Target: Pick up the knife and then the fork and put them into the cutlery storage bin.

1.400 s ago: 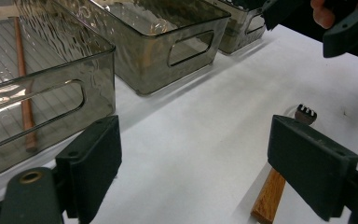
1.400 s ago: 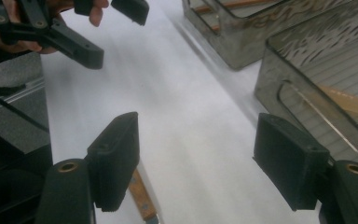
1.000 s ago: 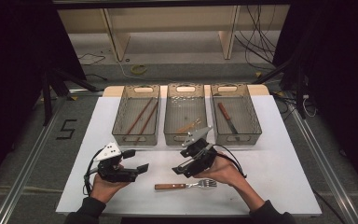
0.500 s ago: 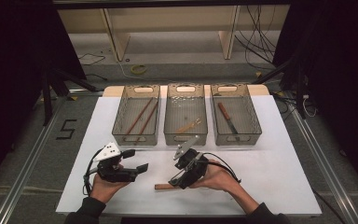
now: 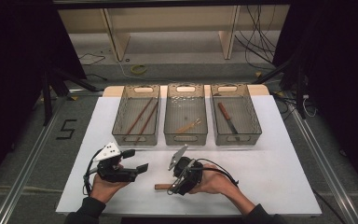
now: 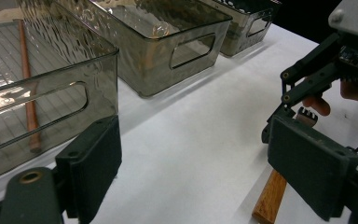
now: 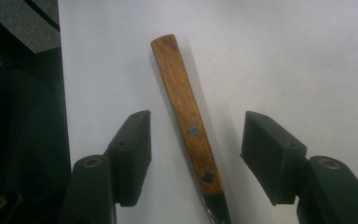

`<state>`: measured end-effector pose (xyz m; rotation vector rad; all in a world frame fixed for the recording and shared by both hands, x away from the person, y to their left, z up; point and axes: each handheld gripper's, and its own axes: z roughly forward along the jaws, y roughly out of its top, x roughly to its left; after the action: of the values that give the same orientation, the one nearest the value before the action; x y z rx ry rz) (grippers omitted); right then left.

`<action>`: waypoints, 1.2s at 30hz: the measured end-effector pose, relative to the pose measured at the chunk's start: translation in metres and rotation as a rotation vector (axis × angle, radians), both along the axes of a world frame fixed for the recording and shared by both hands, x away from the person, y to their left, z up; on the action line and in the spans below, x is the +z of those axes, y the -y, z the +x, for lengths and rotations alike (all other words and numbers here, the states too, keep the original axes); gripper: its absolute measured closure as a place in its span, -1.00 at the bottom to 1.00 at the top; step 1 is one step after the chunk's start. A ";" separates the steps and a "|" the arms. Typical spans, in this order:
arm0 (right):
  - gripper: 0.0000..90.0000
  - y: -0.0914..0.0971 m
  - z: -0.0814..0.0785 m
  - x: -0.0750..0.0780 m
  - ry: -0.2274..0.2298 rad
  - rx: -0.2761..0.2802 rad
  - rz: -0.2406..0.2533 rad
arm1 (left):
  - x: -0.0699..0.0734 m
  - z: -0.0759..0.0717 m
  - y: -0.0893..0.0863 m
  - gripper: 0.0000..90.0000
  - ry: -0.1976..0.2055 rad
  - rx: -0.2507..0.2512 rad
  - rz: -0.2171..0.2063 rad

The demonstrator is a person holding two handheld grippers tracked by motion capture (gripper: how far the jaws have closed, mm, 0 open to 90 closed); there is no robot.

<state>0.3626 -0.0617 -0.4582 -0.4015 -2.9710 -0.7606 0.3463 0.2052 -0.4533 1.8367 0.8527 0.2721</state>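
Item one: your right gripper (image 7: 195,158), pointed down at the white table (image 5: 279,168), jaws spread and just now drawing inward. The fork (image 7: 186,123) lies flat on the table between them; neither pad touches its wooden handle. Its metal end is cut off at the bottom of the right gripper view, and from above your hand and gripper cover all but the handle tip.

Item two: your left gripper (image 5: 135,161), held level just left of the fork, jaws spread wide on nothing.

Item three: three smoky clear bins at the far side.
- Left bin (image 5: 136,133): two long brown sticks (image 5: 142,116).
- Middle bin (image 5: 185,135): a pale utensil, too faint to name.
- Right bin (image 5: 237,135): a wooden-handled knife (image 5: 227,117), its blade hard to make out.
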 end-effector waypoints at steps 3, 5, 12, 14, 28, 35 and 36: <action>0.07 -0.001 0.000 -0.003 0.003 0.008 -0.021 | 0.000 0.000 0.000 -0.62 -0.001 -0.001 -0.001; 0.12 -0.001 0.001 -0.006 -0.005 0.012 -0.029 | 0.000 0.000 0.000 -0.62 0.000 -0.001 -0.001; 0.32 -0.002 0.000 -0.009 0.011 0.015 -0.048 | 0.000 0.000 0.000 -0.62 -0.001 -0.001 -0.001; 0.34 -0.003 -0.001 -0.010 0.032 0.026 -0.058 | 0.000 0.000 0.000 -0.62 -0.001 -0.002 0.000; 0.70 -0.005 -0.005 -0.009 0.082 0.056 -0.094 | 0.000 0.000 0.000 -0.62 -0.001 -0.002 0.000; 0.71 -0.004 -0.005 -0.008 0.084 0.062 -0.093 | 0.000 0.000 0.000 -0.62 -0.001 -0.001 -0.001; 0.72 -0.003 -0.005 -0.008 0.089 0.063 -0.088 | 0.000 0.000 0.000 -0.62 -0.001 0.000 -0.002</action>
<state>0.3579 -0.0582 -0.4659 -0.2830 -3.0916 -0.6608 0.3464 0.2054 -0.4536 1.8353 0.8530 0.2702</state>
